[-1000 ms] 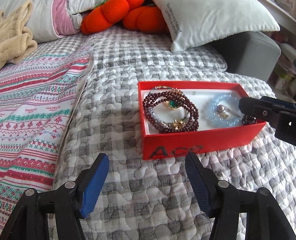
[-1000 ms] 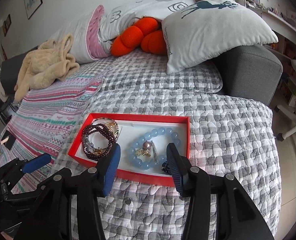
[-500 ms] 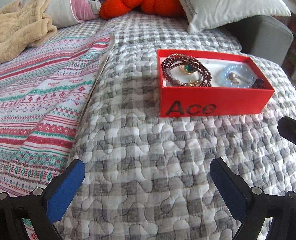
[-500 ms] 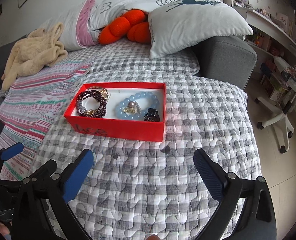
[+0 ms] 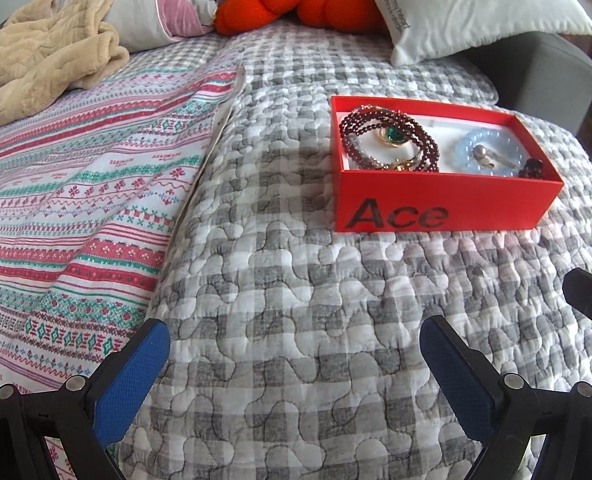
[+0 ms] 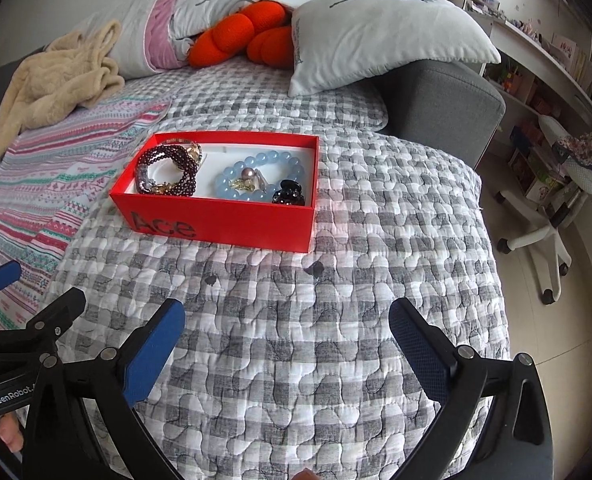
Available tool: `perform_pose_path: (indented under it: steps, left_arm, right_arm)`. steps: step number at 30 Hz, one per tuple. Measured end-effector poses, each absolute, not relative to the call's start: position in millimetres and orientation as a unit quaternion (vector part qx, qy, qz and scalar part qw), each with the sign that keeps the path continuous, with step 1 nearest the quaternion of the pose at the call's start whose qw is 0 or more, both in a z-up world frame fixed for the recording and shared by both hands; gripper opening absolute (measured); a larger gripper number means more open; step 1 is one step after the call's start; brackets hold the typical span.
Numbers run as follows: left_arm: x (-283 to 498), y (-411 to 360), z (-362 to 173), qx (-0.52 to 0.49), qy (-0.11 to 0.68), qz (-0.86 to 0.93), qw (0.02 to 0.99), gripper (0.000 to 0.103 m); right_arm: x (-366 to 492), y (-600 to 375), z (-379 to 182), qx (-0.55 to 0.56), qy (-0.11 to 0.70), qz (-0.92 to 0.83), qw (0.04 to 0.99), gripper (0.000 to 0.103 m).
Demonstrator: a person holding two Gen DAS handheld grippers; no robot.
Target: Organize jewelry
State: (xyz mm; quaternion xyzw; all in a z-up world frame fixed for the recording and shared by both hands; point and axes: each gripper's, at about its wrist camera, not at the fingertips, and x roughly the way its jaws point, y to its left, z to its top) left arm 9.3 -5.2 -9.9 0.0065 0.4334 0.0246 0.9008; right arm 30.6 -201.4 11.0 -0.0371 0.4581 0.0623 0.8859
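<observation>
Only the right wrist view shows the office chair (image 6: 543, 236). On the bed quilt (image 6: 296, 340), one red Ace box (image 6: 220, 216) holds one garnet bead strand (image 6: 168, 172), one blue bead bracelet (image 6: 256, 178), one black hair claw (image 6: 288, 194). Left gripper (image 5: 296, 376) and right gripper (image 6: 288, 344): jaws wide, empty.

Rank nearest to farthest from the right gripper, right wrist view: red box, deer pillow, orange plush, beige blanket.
From the right gripper:
1. Red box, just ahead on the quilt.
2. Deer pillow, ahead right, and beige blanket, far left: too close to call.
3. Orange plush, back centre.
</observation>
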Motion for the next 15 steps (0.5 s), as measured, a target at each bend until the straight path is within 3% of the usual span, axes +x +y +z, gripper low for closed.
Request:
perform_pose_path:
  steps: [15]
  left_arm:
    - [10.2, -5.7, -8.6, 0.01, 0.43, 0.027, 0.902, 0.102]
  right_arm:
    - [37.6, -203.8, 4.4, -0.026, 0.471, 0.056, 0.88, 0.103]
